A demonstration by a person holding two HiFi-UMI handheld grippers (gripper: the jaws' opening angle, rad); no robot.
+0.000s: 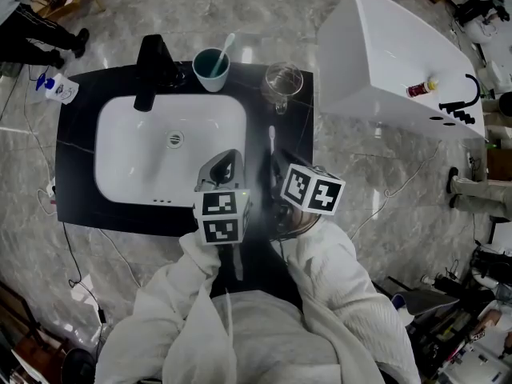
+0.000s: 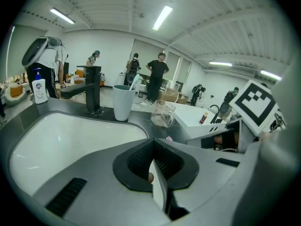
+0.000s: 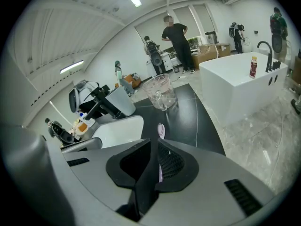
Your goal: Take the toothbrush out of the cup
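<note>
Both jaw pairs closed: right gripper [image 3: 153, 147] pinching pink toothbrush [image 3: 161, 130], left gripper [image 2: 153, 145] empty.

The basin [image 1: 128, 146] sits in the counter [image 1: 80, 206], and behind its left part we find the tap [image 1: 152, 70]. Right of the tap stands the cup [image 1: 210, 70] with the toothbrush [image 1: 226, 45] in it; right of that, the jug [image 1: 283, 82]. A second toothbrush [image 1: 272, 138] lies right of the basin, just ahead of the right hand-held gripper [image 1: 276, 168]. The left hand-held gripper [image 1: 227, 160] hangs over the basin's near edge. We see a bottle [image 1: 58, 88] at the counter's far left corner and a tub [image 1: 384, 62] to its right.
</note>
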